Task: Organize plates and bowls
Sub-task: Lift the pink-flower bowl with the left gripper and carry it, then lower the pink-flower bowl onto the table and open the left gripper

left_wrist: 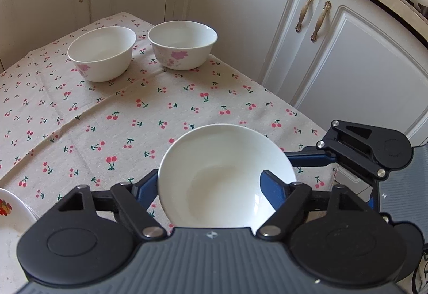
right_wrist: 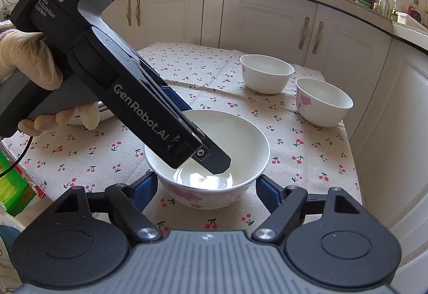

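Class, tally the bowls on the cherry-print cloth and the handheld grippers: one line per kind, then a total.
White ceramic bowls with pink flowers: 3 (near bowl, far-left bowl, far-right bowl)
Black two-finger grippers: 2 (left gripper, right gripper)
Total: 5

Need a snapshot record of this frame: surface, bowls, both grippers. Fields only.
surface: cherry-print tablecloth
near bowl: upright, empty, pink flowers on the outside
back bowl one: upright, empty
back bowl two: upright, empty, beside back bowl one, not touching
left gripper: open, straddles the near bowl's rim, one finger inside, one outside
right gripper: jaws flank the near bowl's outer wall, contact unclear
printed plate: only partly in view
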The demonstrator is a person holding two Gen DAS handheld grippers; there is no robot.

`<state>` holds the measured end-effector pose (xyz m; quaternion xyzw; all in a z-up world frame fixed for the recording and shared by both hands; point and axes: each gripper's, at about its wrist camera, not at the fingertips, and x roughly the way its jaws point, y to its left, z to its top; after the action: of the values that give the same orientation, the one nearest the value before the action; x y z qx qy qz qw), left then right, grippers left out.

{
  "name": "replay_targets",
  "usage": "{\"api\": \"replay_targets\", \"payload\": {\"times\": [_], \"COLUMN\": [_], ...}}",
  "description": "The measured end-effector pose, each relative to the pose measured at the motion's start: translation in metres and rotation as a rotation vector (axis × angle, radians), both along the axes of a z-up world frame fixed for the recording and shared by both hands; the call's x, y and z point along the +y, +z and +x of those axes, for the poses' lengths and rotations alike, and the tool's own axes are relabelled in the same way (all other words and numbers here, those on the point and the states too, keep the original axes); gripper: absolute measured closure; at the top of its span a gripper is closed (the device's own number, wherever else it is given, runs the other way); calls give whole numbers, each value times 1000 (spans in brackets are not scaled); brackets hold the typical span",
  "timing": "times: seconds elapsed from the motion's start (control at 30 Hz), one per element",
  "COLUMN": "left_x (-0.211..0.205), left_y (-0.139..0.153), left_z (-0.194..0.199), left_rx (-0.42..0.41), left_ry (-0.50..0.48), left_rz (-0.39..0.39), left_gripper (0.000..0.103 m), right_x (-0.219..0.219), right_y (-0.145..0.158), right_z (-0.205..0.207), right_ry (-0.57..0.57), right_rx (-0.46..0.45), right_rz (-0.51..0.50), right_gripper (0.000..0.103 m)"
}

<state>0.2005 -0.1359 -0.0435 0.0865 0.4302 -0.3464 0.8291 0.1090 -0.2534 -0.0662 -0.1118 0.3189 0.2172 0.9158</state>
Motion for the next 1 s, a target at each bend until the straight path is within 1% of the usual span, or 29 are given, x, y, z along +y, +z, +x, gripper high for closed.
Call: {"api": "replay_targets", "payload": {"times": [0.03,0.07,0.1,0.17,0.27,0.37,0.73,0.87,1.0], "left_x": [0,-1,-1,-1,0,4,5,1,-6], "left_y": [0,1,2,4,9,14,38,46,54], "left_z": [-1,-2,-3,-5,-6,-7,-5,3,15], "left_rx": [-2,-6,-14,-35,-50,-70,-138,-151,-161], "left_ry": [-3,-4,-5,-7,-3,4,10,4,0], "left_rz": [-6,-8,-6,1,1,-4,0,3,6], "left_gripper": [20,18,16,16,15,8,7,7,7], "right_x": [0,-1,-2,-3,-4,-5,-22,-35,-46], "right_y": [0,-1,0,2,7,10,22,28,30], "right_z": [0,0,0,-3,-8,-10,-9,-4,4], "right_ry": [2,4,3,7,20,17,-13,-33,-52], "right_rx": [3,7,8,-12,-37,-48,-82,-100,-113], "right_rz": [2,8,15,28,37,34,60,66,50], "right_gripper": [18,14,7,1,0,0,0,0,0]}}
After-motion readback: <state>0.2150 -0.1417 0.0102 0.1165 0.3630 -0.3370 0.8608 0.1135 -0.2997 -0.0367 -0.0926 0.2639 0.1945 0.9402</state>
